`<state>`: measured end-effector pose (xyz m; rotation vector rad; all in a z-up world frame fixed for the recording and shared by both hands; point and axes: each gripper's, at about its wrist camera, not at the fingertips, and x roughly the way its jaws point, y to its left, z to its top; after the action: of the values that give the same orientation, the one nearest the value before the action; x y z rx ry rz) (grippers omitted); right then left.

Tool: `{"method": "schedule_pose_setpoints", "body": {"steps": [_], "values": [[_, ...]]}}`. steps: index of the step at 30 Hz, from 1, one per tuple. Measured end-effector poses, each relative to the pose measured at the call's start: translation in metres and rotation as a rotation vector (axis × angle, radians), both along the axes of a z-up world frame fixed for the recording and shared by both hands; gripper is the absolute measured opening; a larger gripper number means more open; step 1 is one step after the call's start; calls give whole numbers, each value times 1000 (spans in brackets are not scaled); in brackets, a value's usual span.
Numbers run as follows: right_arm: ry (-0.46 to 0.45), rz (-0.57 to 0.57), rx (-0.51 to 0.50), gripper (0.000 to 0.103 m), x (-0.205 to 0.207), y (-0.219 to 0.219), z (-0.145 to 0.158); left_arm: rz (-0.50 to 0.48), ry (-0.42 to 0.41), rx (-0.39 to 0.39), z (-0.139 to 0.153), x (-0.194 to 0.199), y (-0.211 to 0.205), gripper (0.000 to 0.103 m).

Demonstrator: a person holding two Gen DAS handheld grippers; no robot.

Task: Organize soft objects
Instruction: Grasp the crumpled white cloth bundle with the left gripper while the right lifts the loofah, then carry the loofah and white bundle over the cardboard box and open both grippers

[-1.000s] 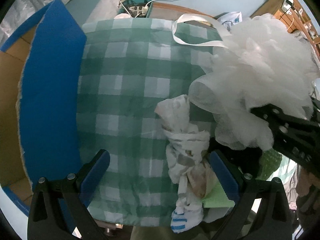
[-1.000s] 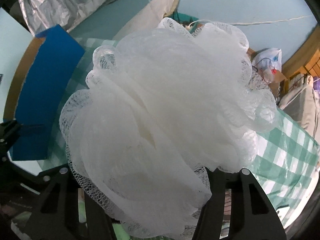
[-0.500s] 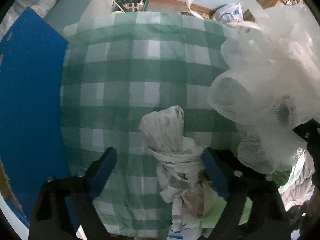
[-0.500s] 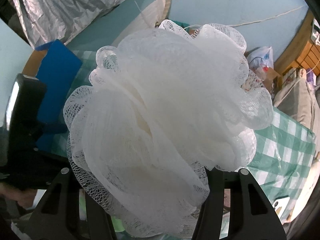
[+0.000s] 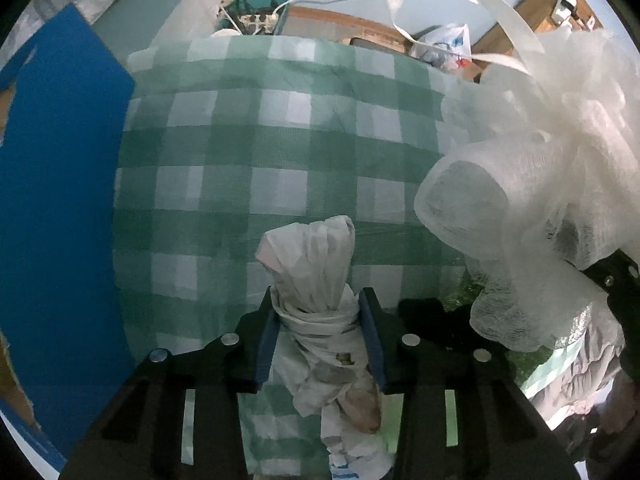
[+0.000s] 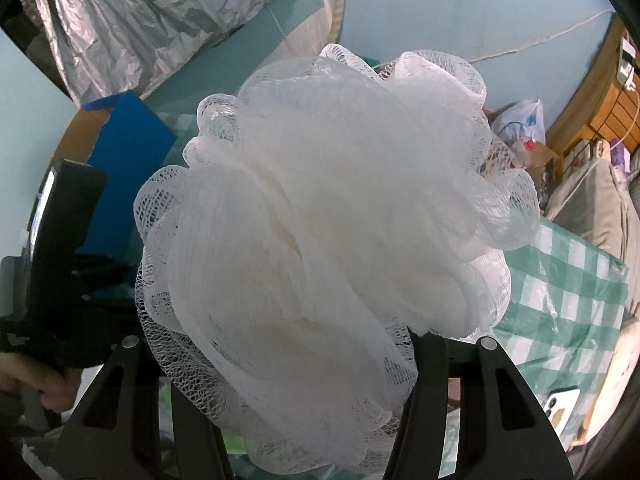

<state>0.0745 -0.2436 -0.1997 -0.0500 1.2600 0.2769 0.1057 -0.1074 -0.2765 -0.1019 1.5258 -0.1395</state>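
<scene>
Left gripper (image 5: 320, 336) clamps a knotted white cloth bundle (image 5: 320, 300) on the checked tabletop (image 5: 248, 152) while the right gripper (image 6: 288, 364) grips a mesh bath pouf (image 6: 328, 216), both apparently bound next for the blue-lined cardboard box (image 5: 60, 200).

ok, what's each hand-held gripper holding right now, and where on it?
Left hand-held gripper: shut on the knotted plastic bag, at its wrapped middle. Right hand-held gripper: shut on the white mesh loofah, by its lower folds.
</scene>
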Motion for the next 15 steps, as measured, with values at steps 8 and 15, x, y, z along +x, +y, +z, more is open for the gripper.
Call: {"method": "schedule_pose_setpoints", "body": {"steps": [8, 15], "values": [[-30, -2, 7, 53, -6, -1, 14, 46, -79, -12, 33, -9, 19, 38], [-51, 5, 16, 52, -12, 4, 27, 83, -145, -22, 75, -28, 43, 37]]}}
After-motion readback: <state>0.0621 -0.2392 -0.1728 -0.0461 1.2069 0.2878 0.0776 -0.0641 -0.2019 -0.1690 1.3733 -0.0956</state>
